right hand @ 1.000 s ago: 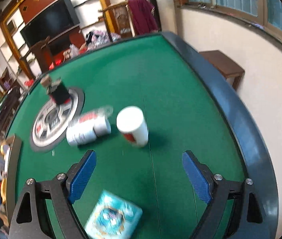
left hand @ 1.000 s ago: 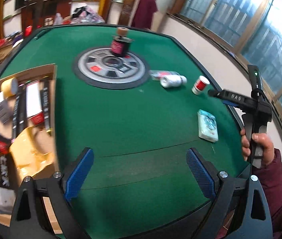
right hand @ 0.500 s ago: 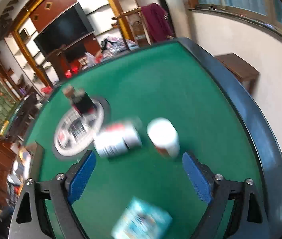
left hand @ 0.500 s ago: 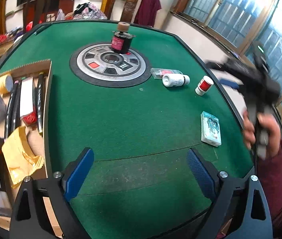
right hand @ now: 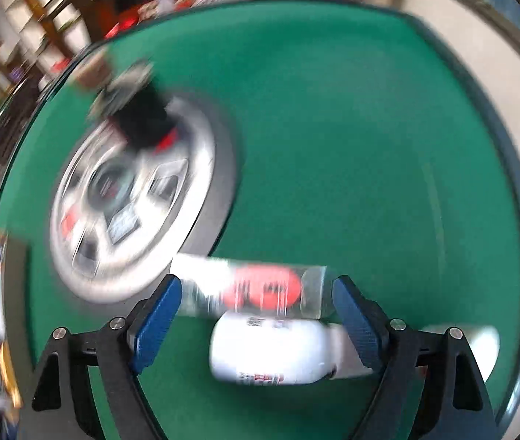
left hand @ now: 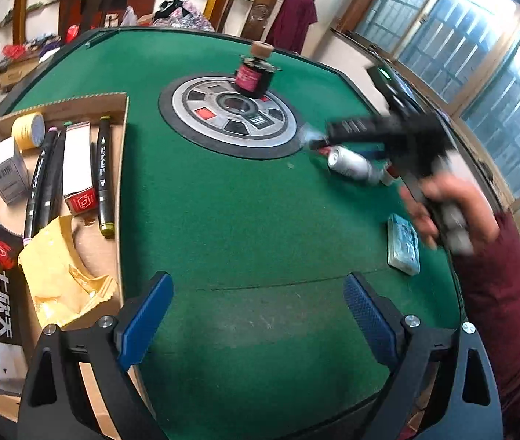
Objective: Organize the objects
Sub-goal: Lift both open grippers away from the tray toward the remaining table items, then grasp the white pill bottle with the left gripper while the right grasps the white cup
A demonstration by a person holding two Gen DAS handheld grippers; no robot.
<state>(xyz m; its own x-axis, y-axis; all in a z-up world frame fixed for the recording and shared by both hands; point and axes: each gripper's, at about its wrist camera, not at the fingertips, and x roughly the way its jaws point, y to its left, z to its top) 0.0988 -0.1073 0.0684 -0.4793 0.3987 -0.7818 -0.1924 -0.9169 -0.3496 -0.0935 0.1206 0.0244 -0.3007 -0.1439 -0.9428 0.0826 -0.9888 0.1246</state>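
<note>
A white bottle (right hand: 274, 352) lies on its side on the green table, with a clear box with a red label (right hand: 256, 289) just behind it. My right gripper (right hand: 256, 308) is open, its blue pads on either side of both. In the left wrist view the right gripper (left hand: 318, 137) hangs blurred over the white bottle (left hand: 349, 164), which hides a small red-and-white bottle (left hand: 388, 176) behind it. A teal card pack (left hand: 403, 244) lies near the right edge. My left gripper (left hand: 258, 317) is open and empty above the table's near side.
A cardboard box (left hand: 113, 198) at the left holds markers, tape, a yellow packet and small boxes. A round grey-and-black disc (left hand: 230, 117) sits mid-table with a dark jar (left hand: 254, 73) on it. The table edge (right hand: 509, 198) curves past on the right.
My right gripper has swung left and down from the table's right side onto the white bottle and clear box, which now sit between its pads. My left gripper has stayed low and open.
</note>
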